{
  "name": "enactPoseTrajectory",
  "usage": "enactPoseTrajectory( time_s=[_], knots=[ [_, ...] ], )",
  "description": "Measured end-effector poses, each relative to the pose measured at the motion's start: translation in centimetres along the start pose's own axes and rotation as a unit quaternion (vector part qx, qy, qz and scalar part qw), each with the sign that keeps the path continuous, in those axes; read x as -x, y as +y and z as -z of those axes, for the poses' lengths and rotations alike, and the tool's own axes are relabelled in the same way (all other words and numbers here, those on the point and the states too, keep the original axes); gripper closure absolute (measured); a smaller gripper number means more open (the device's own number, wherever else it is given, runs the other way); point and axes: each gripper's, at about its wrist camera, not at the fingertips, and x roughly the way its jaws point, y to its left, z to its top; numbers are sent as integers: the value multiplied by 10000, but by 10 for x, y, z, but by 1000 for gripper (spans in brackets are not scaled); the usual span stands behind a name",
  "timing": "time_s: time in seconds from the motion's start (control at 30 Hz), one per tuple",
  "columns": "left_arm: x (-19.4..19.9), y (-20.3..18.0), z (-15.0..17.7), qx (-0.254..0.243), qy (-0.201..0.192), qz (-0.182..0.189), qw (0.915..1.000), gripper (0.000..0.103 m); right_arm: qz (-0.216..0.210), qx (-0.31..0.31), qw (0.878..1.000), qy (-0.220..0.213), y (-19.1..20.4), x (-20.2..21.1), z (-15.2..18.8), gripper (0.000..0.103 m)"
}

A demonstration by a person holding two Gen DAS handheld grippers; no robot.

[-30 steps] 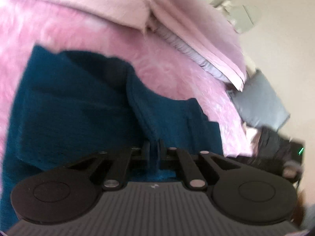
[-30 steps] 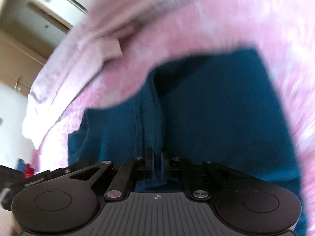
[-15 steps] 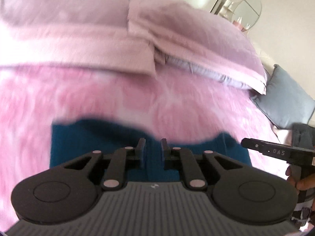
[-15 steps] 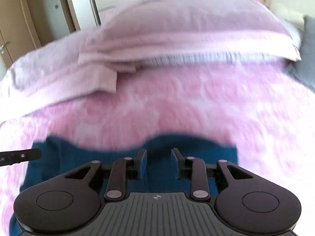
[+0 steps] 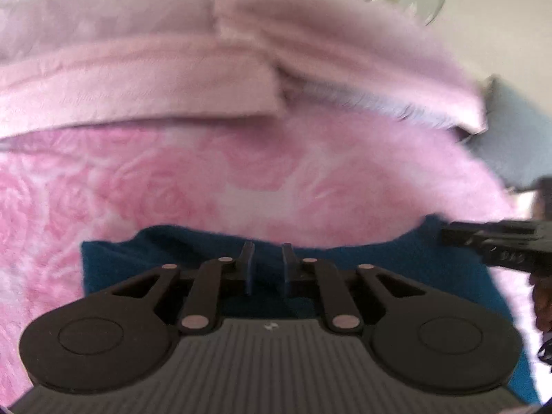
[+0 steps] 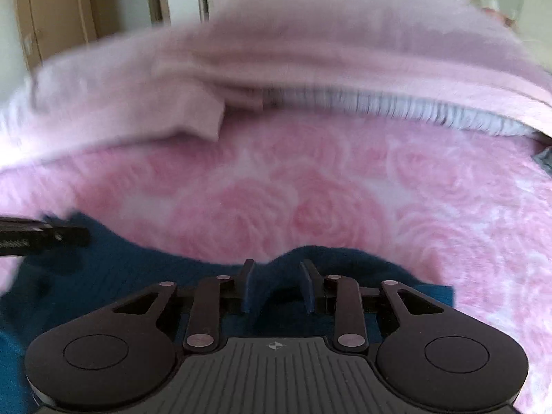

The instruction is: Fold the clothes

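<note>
A dark teal knitted garment [image 5: 145, 262] lies flat on the pink rose-patterned blanket [image 5: 207, 186]; it also shows in the right wrist view [image 6: 131, 276]. My left gripper [image 5: 267, 264] is open over the garment's far edge, holding nothing. My right gripper [image 6: 276, 284] is open, and a raised hump of the teal cloth [image 6: 276, 276] stands between its parted fingers. The right gripper's body shows at the right of the left wrist view [image 5: 496, 245]. The left gripper's tip shows at the left of the right wrist view [image 6: 41, 236].
Folded pale pink bedding [image 6: 276, 69] and a pillow [image 5: 345, 55] lie across the head of the bed. A grey cushion [image 5: 514, 138] sits at the right. Wooden wardrobe doors [image 6: 62, 13] stand behind on the left. Pink blanket [image 6: 345, 189] stretches beyond the garment.
Both grippers were shut on the teal cloth a second ago and have let it go. They have opened and drawn back toward the near edge; the garment now lies flat.
</note>
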Motion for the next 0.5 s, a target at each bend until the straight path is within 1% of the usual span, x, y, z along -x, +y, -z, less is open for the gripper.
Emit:
enactPoseTrajectory(
  time_s=[0.07,0.1,0.13,0.2,0.23,0.27,0.33,0.37,0.4,0.47,0.5],
  knots=[
    [18,-18,11,-267,-9,252,9993,92,-98,-30,9999,-30,4,20,5,72],
    [22,-26,22,-444,105,318,9985,92,-153,-74,9999,14,6,29,12,72],
    [22,-30,35,-579,263,290,9976,91,-266,-98,9995,150,12,31,19,72],
    [23,-39,62,-848,578,236,9944,92,-409,48,9978,528,23,37,43,72],
    [27,-42,74,-926,662,211,9933,91,-286,209,9972,660,29,39,57,72],
    [35,-40,82,-882,587,192,9942,91,-160,371,9960,791,35,42,71,72],
    [56,-36,90,-614,473,230,9967,92,17,365,9972,652,41,67,80,72],
    [68,-34,94,-454,439,260,9977,92,103,254,9977,619,40,80,82,72],
    [78,-33,99,-375,455,278,9979,92,141,147,9984,522,39,94,86,72],
    [96,-32,112,-259,520,299,9979,92,261,29,9982,543,41,115,98,72],
    [103,-32,121,-317,637,267,9971,92,384,-25,9968,706,40,123,106,72]
  ],
)
